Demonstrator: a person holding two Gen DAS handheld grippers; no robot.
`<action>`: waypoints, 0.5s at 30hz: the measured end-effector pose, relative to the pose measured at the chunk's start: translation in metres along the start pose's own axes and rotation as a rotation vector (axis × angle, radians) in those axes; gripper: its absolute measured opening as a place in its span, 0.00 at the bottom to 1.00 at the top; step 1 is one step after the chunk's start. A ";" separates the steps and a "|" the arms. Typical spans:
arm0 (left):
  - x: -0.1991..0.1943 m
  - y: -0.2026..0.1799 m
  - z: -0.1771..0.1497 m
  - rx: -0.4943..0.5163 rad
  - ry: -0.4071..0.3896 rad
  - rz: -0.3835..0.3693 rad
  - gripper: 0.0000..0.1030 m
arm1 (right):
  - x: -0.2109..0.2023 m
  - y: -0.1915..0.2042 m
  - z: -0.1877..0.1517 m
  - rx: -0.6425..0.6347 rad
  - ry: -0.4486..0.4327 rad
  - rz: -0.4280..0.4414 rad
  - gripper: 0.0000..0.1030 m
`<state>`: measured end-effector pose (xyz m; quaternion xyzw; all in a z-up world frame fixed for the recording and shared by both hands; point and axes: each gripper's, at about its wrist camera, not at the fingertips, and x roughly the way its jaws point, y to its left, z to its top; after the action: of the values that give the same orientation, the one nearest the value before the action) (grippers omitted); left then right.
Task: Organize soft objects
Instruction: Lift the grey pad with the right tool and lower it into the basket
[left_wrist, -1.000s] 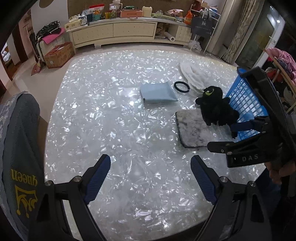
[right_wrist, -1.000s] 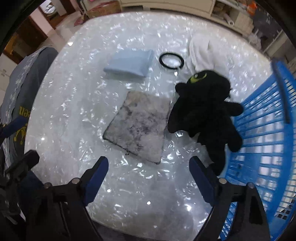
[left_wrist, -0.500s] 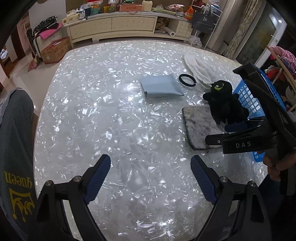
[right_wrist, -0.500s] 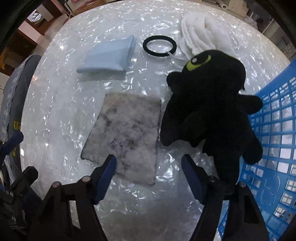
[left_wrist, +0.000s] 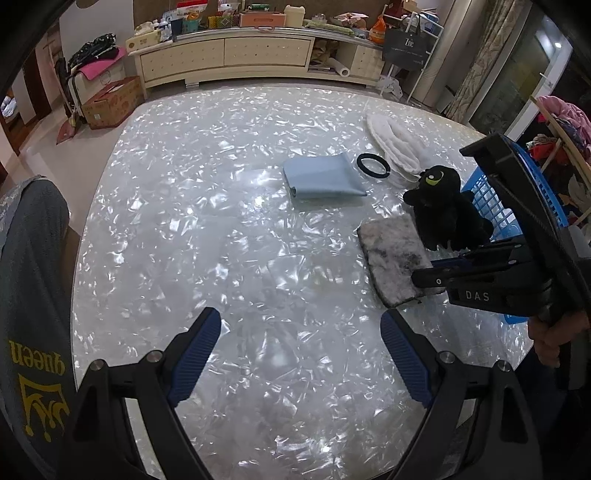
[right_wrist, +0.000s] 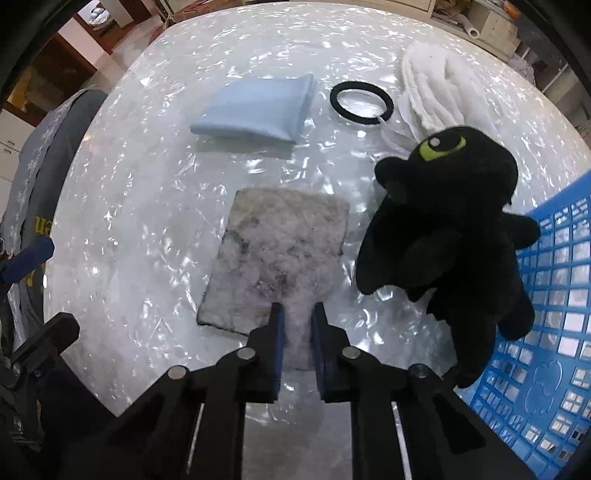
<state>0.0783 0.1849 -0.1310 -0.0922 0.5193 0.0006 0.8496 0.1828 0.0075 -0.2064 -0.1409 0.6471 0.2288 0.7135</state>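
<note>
Fuzzy grey rectangular pad (right_wrist: 273, 258), claw-pinched (right_wrist: 297, 325)

left wrist: far, oblique | right wrist: close, straight down | shared: grey mat (left_wrist: 397, 258) (right_wrist: 275, 258)

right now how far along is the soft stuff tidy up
Barely begun: no item lies fully inside the blue basket, though the black plush toy leans on its rim. In hand: the right hand-held gripper has pinched the near edge of the grey fuzzy mat. Left: the folded blue cloth, black ring band and white fluffy cloth lie on the table. The left hand-held gripper is open, empty.
</note>
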 end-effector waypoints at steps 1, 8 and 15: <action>-0.001 0.000 0.000 0.003 0.000 0.003 0.85 | -0.001 0.001 -0.005 -0.008 -0.007 -0.015 0.12; -0.012 0.000 0.004 -0.003 0.000 0.008 0.85 | -0.032 -0.003 -0.026 -0.029 -0.054 -0.004 0.11; -0.024 -0.010 0.017 0.008 -0.017 0.010 0.85 | -0.079 -0.015 -0.052 -0.038 -0.112 0.046 0.11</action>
<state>0.0829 0.1804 -0.1009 -0.0860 0.5123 0.0034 0.8545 0.1412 -0.0425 -0.1361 -0.1263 0.6048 0.2649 0.7403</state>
